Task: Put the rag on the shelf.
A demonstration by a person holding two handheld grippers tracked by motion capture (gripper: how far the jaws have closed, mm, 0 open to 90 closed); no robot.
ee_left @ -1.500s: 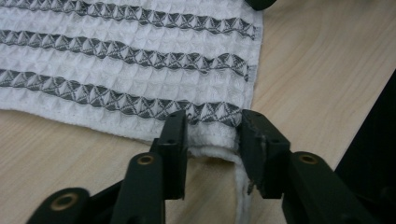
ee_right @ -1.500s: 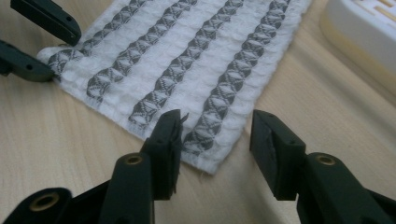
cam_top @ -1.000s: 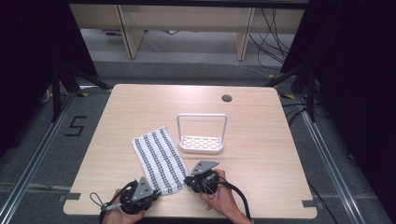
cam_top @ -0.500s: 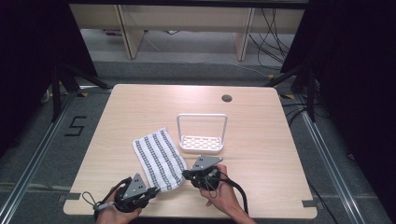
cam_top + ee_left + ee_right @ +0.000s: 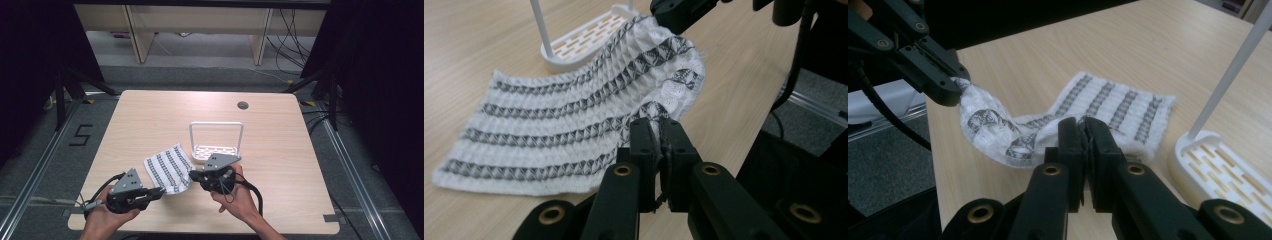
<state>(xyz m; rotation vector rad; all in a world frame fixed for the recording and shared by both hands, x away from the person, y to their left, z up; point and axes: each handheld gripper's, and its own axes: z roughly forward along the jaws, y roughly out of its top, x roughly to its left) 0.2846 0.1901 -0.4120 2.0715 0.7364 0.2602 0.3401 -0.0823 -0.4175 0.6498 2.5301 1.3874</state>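
Note:
A white cloth with dark stripes lies on the wooden table, its near edge lifted off the surface. My left gripper is shut on the near left corner; in the left gripper view its jaws pinch the cloth. My right gripper is shut on the near right corner, and its jaws clamp the cloth in the right gripper view. The far part of the cloth still rests flat. Each gripper view shows the other gripper holding its own corner.
A white slotted rack with a tall hoop handle stands just behind the cloth, right of centre. A round cable hole sits near the table's far edge. Shelving and cables lie on the floor beyond.
Both hands have risen, taking the cloth's near edge up off the table. The cloth now drapes between the two grippers; its far part stays down.

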